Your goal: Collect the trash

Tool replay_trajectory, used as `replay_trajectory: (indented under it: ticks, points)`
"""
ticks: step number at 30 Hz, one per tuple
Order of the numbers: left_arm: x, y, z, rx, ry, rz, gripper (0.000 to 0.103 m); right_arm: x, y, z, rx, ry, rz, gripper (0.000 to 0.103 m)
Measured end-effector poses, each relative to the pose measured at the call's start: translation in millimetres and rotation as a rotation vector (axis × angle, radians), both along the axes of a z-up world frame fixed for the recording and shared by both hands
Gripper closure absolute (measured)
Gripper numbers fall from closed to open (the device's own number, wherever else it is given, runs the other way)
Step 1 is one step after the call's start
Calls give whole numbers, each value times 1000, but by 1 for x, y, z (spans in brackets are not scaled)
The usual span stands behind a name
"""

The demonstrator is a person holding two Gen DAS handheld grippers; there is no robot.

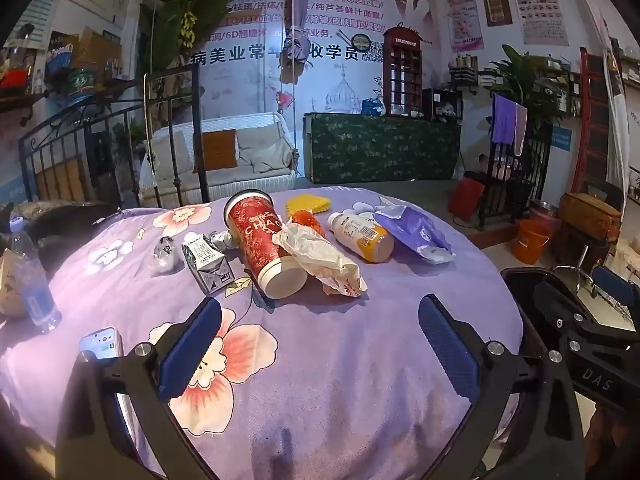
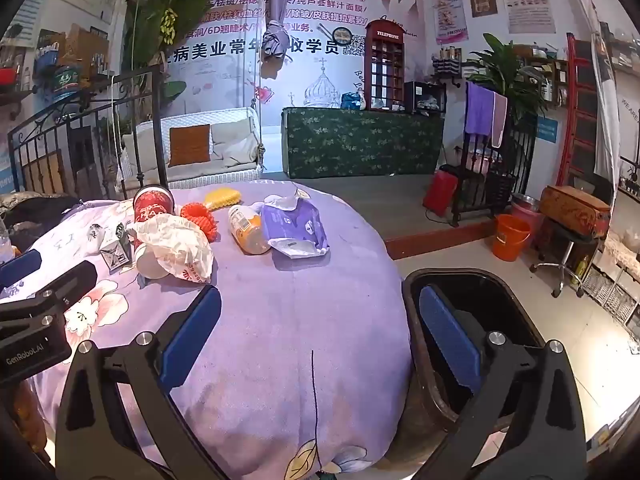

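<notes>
a: starting from nearest — hovering with both sets of jaws spread wide, nothing between them. left gripper (image 1: 320, 344) hanging over bare purple floral cover (image 1: 320, 400), right gripper (image 2: 320, 340) straddling the cover's edge and the black bin (image 2: 412, 320).

b: looking into that bin, just beside the worktop on the right — seeing only dark interior, no trash visible in the part showing. judging the task as barely begun, if at all.

a: moving farther out — all the trash lying in a cluster mid-cover. silver carton (image 1: 208, 264) on its side, red paper cup (image 1: 260, 240) tipped over with base toward the camera, crumpled wrapper (image 1: 324, 260) draping against it.

b: beyond those — orange-capped bottle (image 1: 360, 236) lying flat, seemingly holding some liquid, purple pouch (image 1: 412, 232) torn open beside it, orange net (image 1: 308, 220) and yellow sponge (image 1: 308, 202) farthest back.

a: leaving everything still to collect, then.
</notes>
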State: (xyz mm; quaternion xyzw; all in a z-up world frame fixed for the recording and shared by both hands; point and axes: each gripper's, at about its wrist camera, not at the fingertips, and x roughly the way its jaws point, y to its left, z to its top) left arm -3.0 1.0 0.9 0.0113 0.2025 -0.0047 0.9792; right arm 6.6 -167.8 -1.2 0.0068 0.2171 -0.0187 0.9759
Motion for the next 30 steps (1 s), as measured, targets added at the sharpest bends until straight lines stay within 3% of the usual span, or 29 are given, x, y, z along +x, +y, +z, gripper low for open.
replay_trajectory:
  ticks: [2,4,7,30]
  points:
    - [-6,-2,-2,2,-17,6,6,-1,0,-1,-2,-9,-3,5]
    - [0,-10,-5,30,27,6,6,-3,1,-2,6,-7,-6,5]
    - [6,6,-5,-27,37,5,6,1,0,-2,17,6,-6,5]
    - [9,5,-9,-16,55,9,6,7,1,-7,23,26,1,5]
